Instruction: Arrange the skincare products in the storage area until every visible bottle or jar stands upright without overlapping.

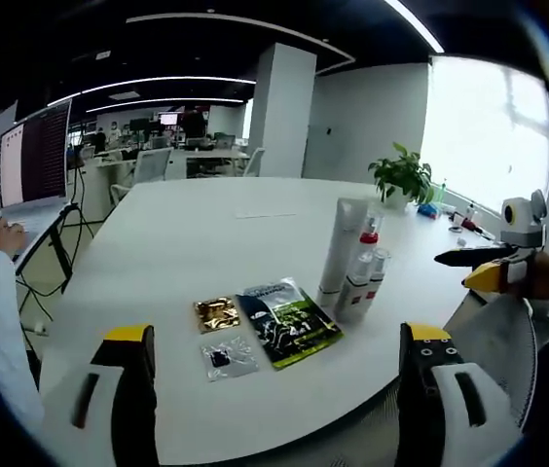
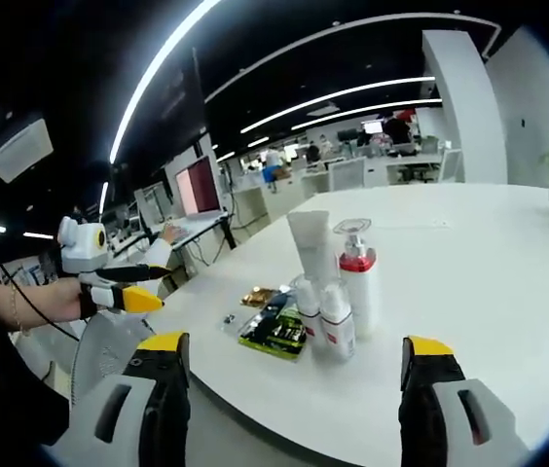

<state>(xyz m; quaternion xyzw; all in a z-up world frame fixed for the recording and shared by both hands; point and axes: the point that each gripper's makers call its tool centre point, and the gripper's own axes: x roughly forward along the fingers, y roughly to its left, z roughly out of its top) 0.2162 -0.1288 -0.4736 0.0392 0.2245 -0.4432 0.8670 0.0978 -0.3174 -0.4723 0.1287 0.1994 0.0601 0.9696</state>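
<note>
Both hand-held grippers, left point(image 1: 276, 360) and right point(image 2: 294, 375), hang spread and empty. Beside the tall white tube point(image 1: 342, 241), white pump bottles point(image 2: 358, 285) crowd together; nudging one risks toppling neighbours.

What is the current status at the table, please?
Both hand-held grippers open, off the table. Tall tube, pump bottle, two small bottles upright, clustered. Sachets lie flat beside them.
</note>
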